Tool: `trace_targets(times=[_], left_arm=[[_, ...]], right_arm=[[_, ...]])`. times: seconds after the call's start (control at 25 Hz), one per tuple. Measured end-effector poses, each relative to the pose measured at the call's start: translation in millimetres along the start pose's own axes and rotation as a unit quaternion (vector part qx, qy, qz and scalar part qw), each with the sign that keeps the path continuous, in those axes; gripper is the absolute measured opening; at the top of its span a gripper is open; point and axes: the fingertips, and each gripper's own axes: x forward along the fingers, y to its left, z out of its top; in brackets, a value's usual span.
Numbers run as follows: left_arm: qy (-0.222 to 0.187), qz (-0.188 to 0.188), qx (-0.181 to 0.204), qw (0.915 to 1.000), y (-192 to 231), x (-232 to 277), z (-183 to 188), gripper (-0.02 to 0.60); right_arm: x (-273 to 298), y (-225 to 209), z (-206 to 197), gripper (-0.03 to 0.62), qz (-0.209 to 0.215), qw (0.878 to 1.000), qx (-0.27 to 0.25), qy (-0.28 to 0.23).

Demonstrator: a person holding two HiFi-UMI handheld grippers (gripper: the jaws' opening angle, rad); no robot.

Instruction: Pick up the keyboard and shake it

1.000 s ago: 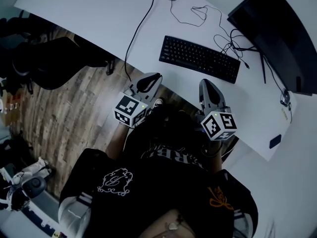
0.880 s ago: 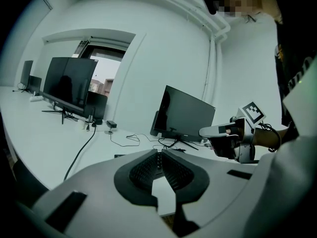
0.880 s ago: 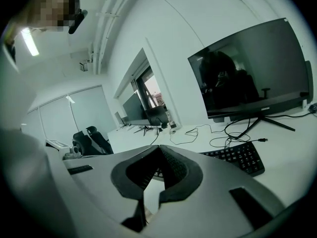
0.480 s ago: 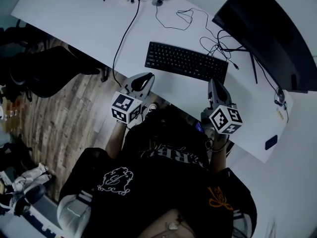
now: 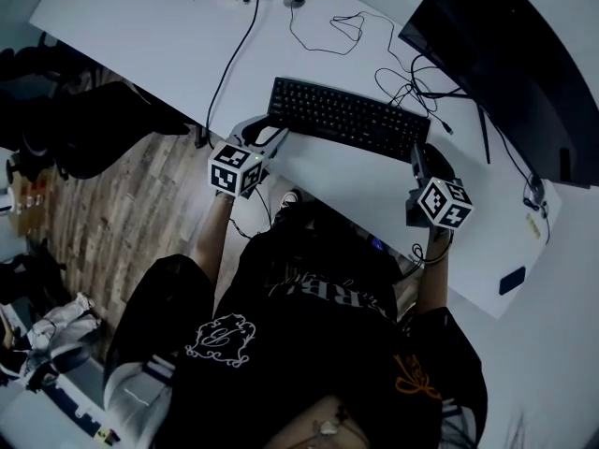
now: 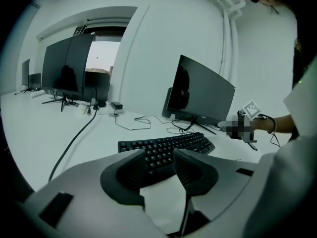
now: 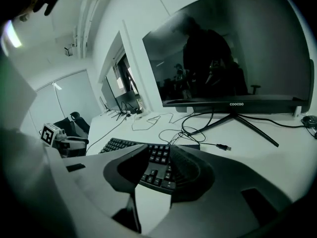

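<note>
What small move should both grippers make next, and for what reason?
Probably slide both forward until the ends of the keyboard sit well between the jaws. The left gripper and right gripper have just been opening; their jaws stand apart at opposite ends of the keyboard, which lies flat on the desk, and neither pair presses on it yet.

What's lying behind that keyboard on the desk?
Behind the keyboard: loose black cables and a dark monitor on its stand. Whatever is behind the monitor is hidden.
</note>
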Motion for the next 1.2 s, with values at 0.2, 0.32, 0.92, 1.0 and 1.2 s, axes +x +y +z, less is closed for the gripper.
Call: trace_targets(times=[0.2,0.32,0.92,1.0,1.2], left_arm=[[0.030,0.015,-0.051,0.9981,34.5,30.3,-26.2,0.239],[0.052,0.011,-0.058,0.9969,46.0,45.1,-36.1,0.281],[0.116,-0.032,-0.070,0.9902,61.9,87.0,-49.9,0.360],[0.115,-0.039,-0.075,0.9898,61.3,86.6,-49.3,0.367],[0.117,-0.045,-0.088,0.9882,61.6,87.4,-48.5,0.373]], right_arm=[[27.4,-39.2,-21.5,0.213,-0.008,0.999,-0.010,0.039],[44.4,-54.1,-34.1,0.259,0.000,0.998,-0.015,0.062],[91.6,-71.0,-59.9,0.357,0.046,0.992,0.042,0.110],[91.7,-71.1,-59.9,0.357,0.046,0.992,0.047,0.105],[93.5,-70.4,-55.8,0.356,0.026,0.993,0.068,0.094]])
